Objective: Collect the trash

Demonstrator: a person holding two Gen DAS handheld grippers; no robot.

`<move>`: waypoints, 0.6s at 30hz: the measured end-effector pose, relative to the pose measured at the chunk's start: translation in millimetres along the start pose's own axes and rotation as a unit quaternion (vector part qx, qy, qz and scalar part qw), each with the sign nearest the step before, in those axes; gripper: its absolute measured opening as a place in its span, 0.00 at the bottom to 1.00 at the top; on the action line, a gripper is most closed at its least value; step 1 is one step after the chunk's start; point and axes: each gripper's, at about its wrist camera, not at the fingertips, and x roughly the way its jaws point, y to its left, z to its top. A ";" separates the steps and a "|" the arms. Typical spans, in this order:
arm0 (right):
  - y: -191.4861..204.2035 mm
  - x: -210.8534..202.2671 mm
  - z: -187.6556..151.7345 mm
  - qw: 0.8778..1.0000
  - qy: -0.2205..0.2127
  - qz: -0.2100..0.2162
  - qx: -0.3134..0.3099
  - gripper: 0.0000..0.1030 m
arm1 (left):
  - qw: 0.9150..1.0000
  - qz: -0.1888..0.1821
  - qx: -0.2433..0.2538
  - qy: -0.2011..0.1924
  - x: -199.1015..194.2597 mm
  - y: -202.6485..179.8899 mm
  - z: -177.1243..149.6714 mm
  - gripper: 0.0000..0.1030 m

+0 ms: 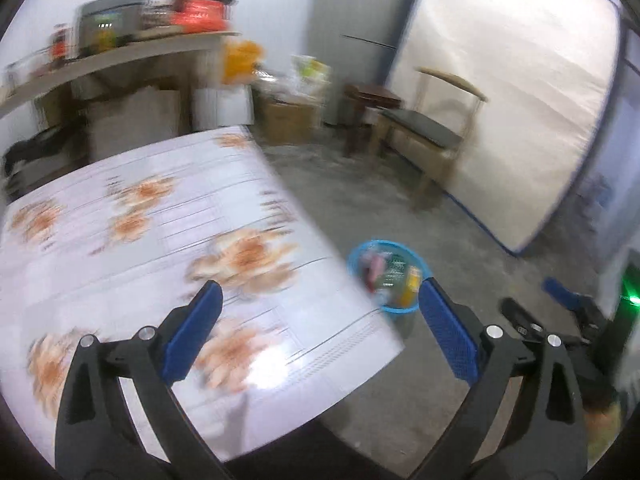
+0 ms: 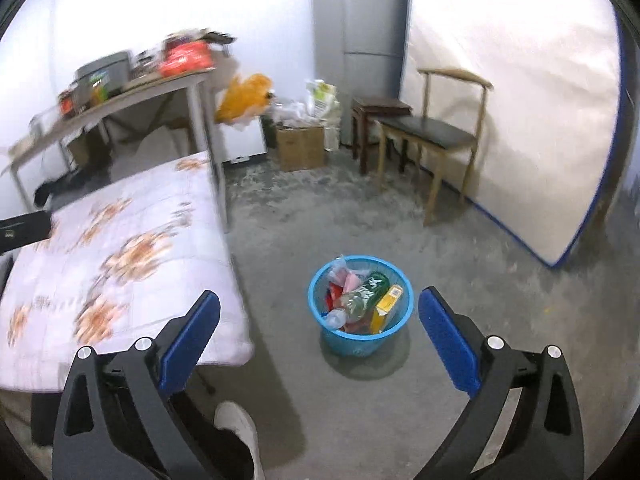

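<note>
Below at twelve o'clock of the right tool [image 2: 320,332], the trash-filled blue basket [image 2: 360,340] stands nearer it than the left tool [image 1: 320,328], both gaping wide and empty.

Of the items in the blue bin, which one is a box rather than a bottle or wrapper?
The yellow carton, standing on end against the blue bin's right wall; beside it lies a green-labelled bottle.

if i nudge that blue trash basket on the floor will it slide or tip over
The blue trash basket probably slides or tips easily: it looks like thin mesh plastic, so likely light. It narrows toward its base, and the plastic bottle and yellow box lean up to its rim, so a high push may tip it. A low push on the rough concrete floor seems safer.
</note>
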 end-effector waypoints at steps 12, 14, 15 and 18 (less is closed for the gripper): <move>87.2 -28.6 -22.9 0.997 0.023 -0.013 -0.069 0.94 | 0.983 0.179 -0.033 -0.015 -37.1 19.4 -65.0 0.92; 87.1 -27.9 -25.0 0.998 0.026 -0.008 -0.057 0.94 | 0.983 0.181 -0.029 0.007 -33.9 20.1 -71.4 0.92; 85.9 -27.3 -25.0 0.998 0.025 -0.012 -0.052 0.94 | 0.982 0.187 -0.032 0.014 -33.0 21.6 -74.3 0.92; 86.8 -27.9 -24.8 0.998 0.022 -0.023 -0.052 0.94 | 0.980 0.189 -0.059 0.024 -35.1 30.5 -81.5 0.92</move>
